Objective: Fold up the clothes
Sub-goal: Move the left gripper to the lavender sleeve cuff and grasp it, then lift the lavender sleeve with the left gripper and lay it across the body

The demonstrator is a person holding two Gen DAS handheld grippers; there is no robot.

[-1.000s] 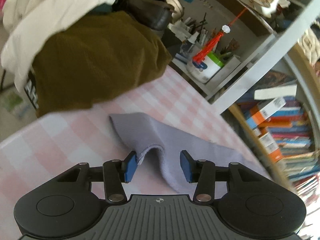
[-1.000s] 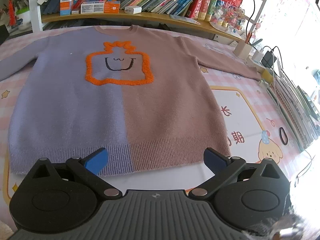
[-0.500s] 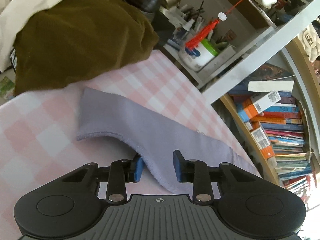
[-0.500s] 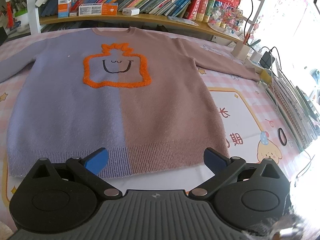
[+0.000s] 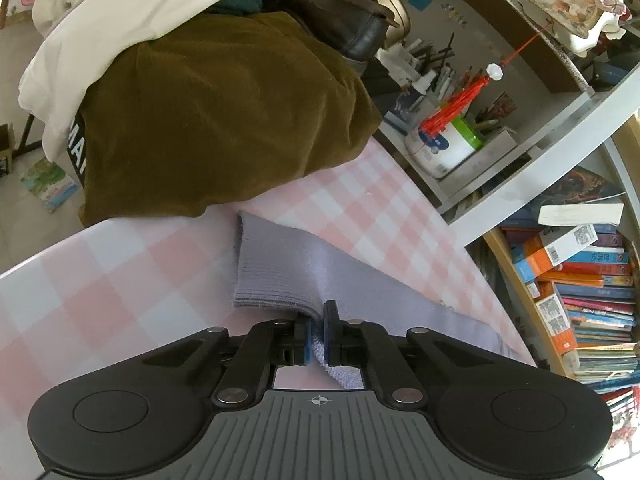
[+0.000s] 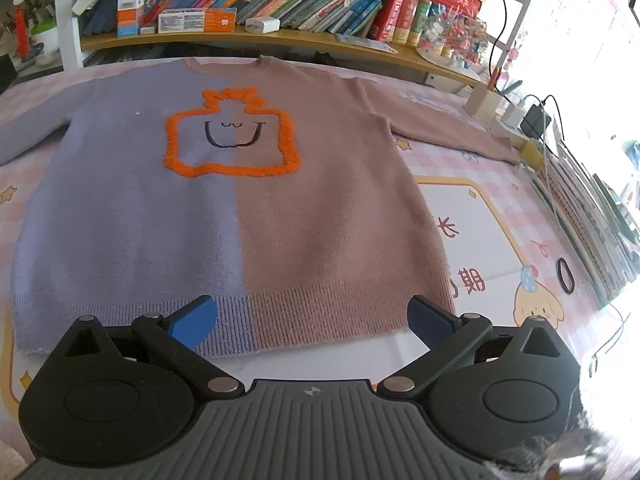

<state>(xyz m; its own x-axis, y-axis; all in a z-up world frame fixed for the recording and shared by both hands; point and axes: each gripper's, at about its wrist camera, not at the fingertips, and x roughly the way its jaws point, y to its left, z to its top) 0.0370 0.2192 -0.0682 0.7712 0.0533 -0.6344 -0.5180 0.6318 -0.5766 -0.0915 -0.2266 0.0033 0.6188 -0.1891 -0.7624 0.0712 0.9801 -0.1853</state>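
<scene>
Across the table lies the sweater (image 6: 240, 208), collar toward bookshelf (image 6: 280, 36).

left wrist: close, low over sleeve (image 5: 320, 276) | right wrist: faces sweater (image 6: 224, 208), possibly shared

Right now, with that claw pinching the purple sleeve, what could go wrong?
The left gripper pinches only the edge of the purple sleeve near its cuff, so the knit might slip out or stretch when lifted. The right gripper hangs open over the hem of the sweater, pinning nothing, so a pull could drag the body askew.
</scene>
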